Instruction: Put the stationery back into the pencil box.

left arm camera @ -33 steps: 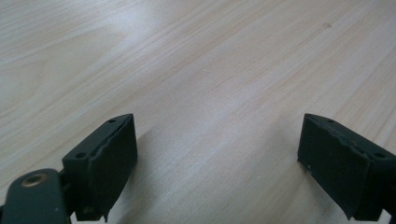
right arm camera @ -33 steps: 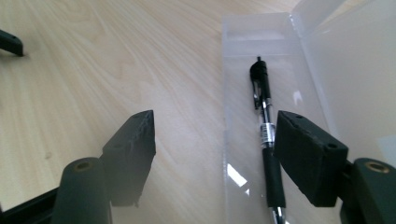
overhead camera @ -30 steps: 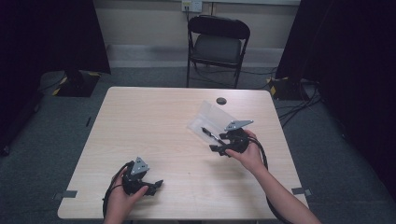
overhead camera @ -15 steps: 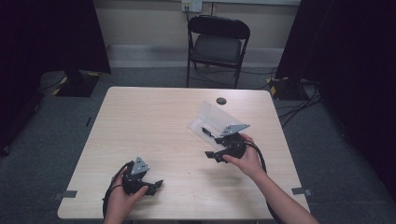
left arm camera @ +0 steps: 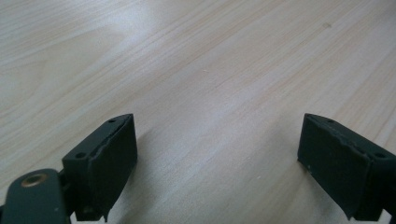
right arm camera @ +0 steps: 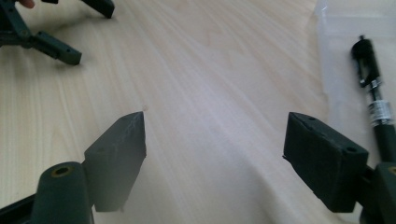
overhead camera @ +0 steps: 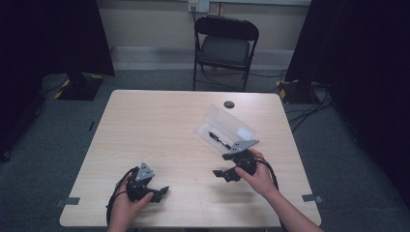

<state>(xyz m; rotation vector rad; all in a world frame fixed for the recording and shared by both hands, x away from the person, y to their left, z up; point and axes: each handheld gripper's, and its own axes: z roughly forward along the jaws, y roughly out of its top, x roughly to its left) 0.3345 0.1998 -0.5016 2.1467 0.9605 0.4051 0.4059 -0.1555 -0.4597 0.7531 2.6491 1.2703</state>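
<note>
A clear plastic case (overhead camera: 227,124) lies open on the right half of the wooden table (overhead camera: 159,130), with a black pen (overhead camera: 218,139) inside it. My right gripper (overhead camera: 221,175) hovers just in front of the case, pointing left. Its jaws have just been opening and stand open over bare wood. In the right gripper view the pen (right arm camera: 375,100) lies in the case (right arm camera: 343,32) beside the right jaw of that gripper (right arm camera: 215,135). My left gripper (overhead camera: 159,194) rests open near the front left edge, and its own view has bare wood between the jaws of this gripper (left arm camera: 215,140).
A small dark round disc (overhead camera: 228,104) sits near the table's far edge. Behind the table stands a black folding chair (overhead camera: 226,46). Cables (overhead camera: 309,104) run over the floor at the right. The left gripper (right arm camera: 84,28) appears at the top left of the right gripper view.
My right gripper has drawn back from the case toward the table's front edge, leaving the pen in the case. The left gripper has stayed put.
</note>
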